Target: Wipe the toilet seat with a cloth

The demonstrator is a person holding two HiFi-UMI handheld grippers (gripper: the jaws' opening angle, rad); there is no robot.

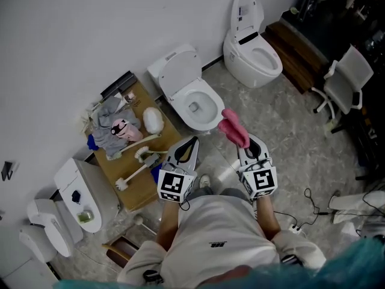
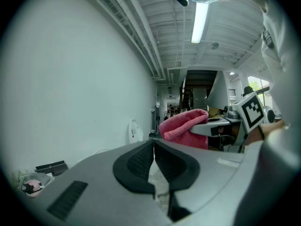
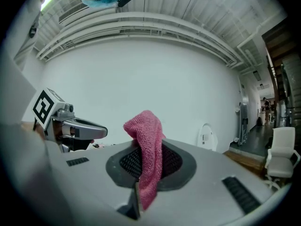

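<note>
Toilet (image 1: 207,95), head view: lid up, seat looks down and bare, bowl open. Both grippers sit short of it, on the person's side.
Cloth (image 1: 233,128), head view: pink wad poking out of the right gripper (image 1: 246,143), just off the toilet's near rim and not touching the seat.
Left gripper (image 1: 192,141), head view: by the toilet's near-left edge, carrying nothing.
Risk, head view: only a small wad shows past the tips. My read is that hard jaw tips could scrape the seat if pressed flat. The open bowl lies inside the wipe path, so a slipped cloth would drop in.
Left gripper view: jaws pressed together, nothing between them. Cloth shows side-on to the right.
Risk, left gripper view: nothing steadies the seat, so it may shift under a sideways push.
Right gripper view: jaws pinching the cloth. One fold stands above the pads and a tail hangs down the gap.
Cloth look, right gripper view: looped terry texture, soft, folded over itself. Wet or dry, cannot tell.
Risk, right gripper view: the pinch is on a narrow fold, so drag along the seat could pull it free.
</note>
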